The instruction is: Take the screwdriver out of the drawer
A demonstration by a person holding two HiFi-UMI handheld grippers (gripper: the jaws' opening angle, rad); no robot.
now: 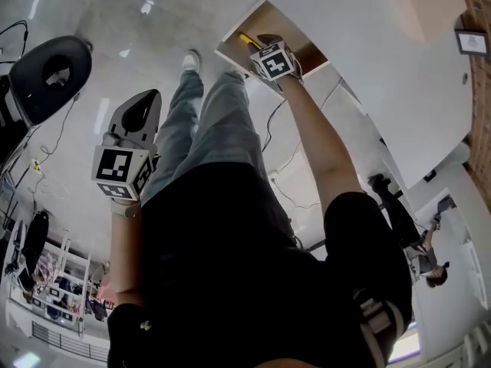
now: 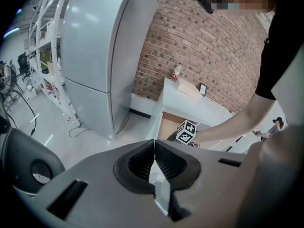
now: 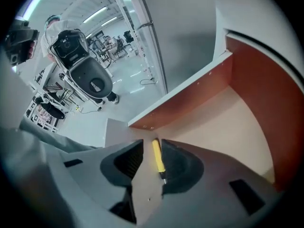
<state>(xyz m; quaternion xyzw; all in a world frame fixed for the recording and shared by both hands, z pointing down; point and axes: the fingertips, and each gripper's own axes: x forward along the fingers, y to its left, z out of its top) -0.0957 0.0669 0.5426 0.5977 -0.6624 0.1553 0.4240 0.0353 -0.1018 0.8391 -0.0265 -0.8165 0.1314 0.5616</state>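
Note:
The drawer (image 1: pixel 310 53) stands pulled out of a white cabinet, its wooden inside showing. A yellow-handled screwdriver (image 1: pixel 247 40) lies on its bottom near the front wall. My right gripper (image 1: pixel 261 44) reaches down into the drawer. In the right gripper view the screwdriver (image 3: pixel 157 156) lies between the parted pads of that gripper (image 3: pixel 152 148), close to the right pad, with a gap on the left; it rests on the drawer floor (image 3: pixel 228 122). My left gripper (image 1: pixel 149 98) hangs apart at the left over the floor, jaws together (image 2: pixel 155 148) with nothing in them.
A black rounded machine (image 1: pixel 50 75) and cables lie on the grey floor at the left. A tall grey cabinet (image 2: pixel 95 46) and a brick wall (image 2: pixel 213 56) stand behind the white cabinet, which bears a bottle (image 2: pixel 177 71). Another person (image 1: pixel 428 263) stands at the right.

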